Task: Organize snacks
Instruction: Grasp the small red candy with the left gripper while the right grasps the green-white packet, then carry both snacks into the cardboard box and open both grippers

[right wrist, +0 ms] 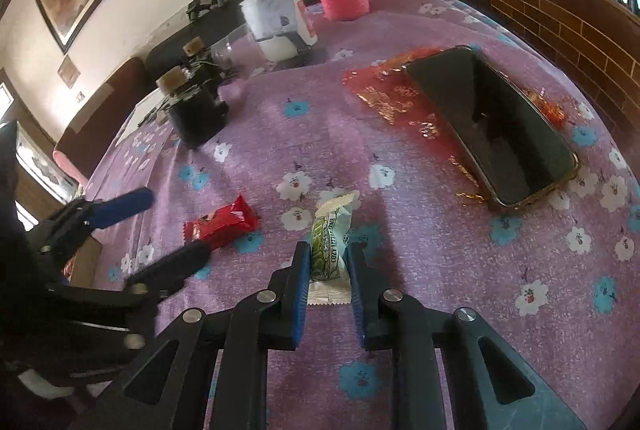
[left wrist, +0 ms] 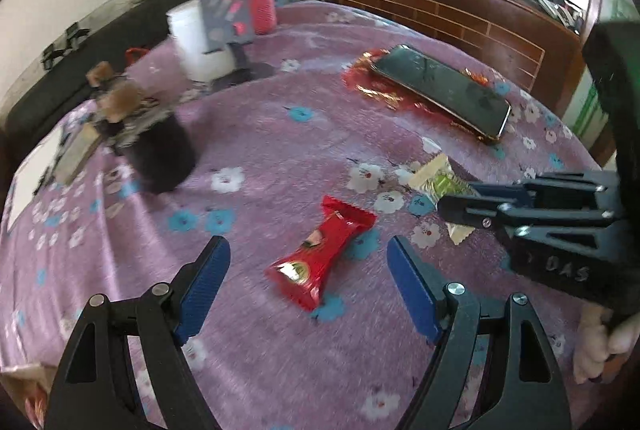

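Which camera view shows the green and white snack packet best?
The right wrist view: the green and white snack packet lies almost whole between the right hand-held gripper pads. In the left wrist view, that gripper hides most of the packet.

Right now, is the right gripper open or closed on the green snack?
Closed on it. The right gripper has both blue pads against the sides of the green snack packet, which lies on the purple cloth.

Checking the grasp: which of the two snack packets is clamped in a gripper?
The green-and-white packet: the right gripper is shut on it. The red packet lies free on the cloth between the left gripper's open jaws.
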The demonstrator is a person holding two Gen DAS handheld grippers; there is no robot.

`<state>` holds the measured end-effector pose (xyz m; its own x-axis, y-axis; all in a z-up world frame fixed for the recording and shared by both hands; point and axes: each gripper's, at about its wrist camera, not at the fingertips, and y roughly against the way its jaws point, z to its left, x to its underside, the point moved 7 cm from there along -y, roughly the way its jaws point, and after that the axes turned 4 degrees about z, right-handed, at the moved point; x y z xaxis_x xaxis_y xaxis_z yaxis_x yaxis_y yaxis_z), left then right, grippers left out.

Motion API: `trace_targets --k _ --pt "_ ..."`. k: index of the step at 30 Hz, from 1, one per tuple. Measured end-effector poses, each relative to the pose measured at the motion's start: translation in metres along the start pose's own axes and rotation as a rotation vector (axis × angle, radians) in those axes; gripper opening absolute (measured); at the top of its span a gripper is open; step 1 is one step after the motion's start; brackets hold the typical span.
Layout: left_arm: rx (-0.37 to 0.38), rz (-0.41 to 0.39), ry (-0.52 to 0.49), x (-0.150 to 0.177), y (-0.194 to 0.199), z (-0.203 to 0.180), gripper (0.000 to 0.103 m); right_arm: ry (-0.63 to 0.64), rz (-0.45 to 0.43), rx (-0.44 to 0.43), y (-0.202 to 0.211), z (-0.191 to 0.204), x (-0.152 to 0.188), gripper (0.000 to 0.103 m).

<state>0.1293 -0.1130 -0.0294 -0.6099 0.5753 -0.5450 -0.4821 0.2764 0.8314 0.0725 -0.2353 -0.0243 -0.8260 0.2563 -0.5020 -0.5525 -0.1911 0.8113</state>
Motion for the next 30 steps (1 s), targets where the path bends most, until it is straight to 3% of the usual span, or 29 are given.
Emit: trace_targets --k 3,5,7,14,20,25,30 --pt "0.009 0.02 -0.005 0.0 -0.01 -0.005 0.08 -0.024 -0.01 -0.004 0.003 -0.005 -0.002 0.02" --pt "-0.015 0.061 0.022 0.001 -0.019 -0.002 0.062 -0.031 -0.017 -0.009 0.004 -0.006 -0.003 0.02" --pt "0.052 0.078 0.075 0.0 -0.02 -0.002 0.029 -0.032 -0.021 -0.008 0.005 -0.006 -0.003 0.02" --pt "0.035 0.072 0.124 0.008 0.004 -0.003 0.026 -0.021 -0.041 -0.033 0.008 -0.001 -0.004 0.019" --pt "0.046 0.017 0.17 0.03 0.053 -0.003 0.026 0.0 -0.073 -0.065 0.014 0.008 -0.006 0.02" --pt "0.054 -0.047 0.236 0.054 0.103 0.005 0.026 0.017 -0.097 -0.076 0.018 0.015 -0.005 0.019" --pt "0.016 -0.115 0.353 0.103 0.161 0.033 0.026 0.029 -0.112 -0.078 0.018 0.02 -0.002 0.019"
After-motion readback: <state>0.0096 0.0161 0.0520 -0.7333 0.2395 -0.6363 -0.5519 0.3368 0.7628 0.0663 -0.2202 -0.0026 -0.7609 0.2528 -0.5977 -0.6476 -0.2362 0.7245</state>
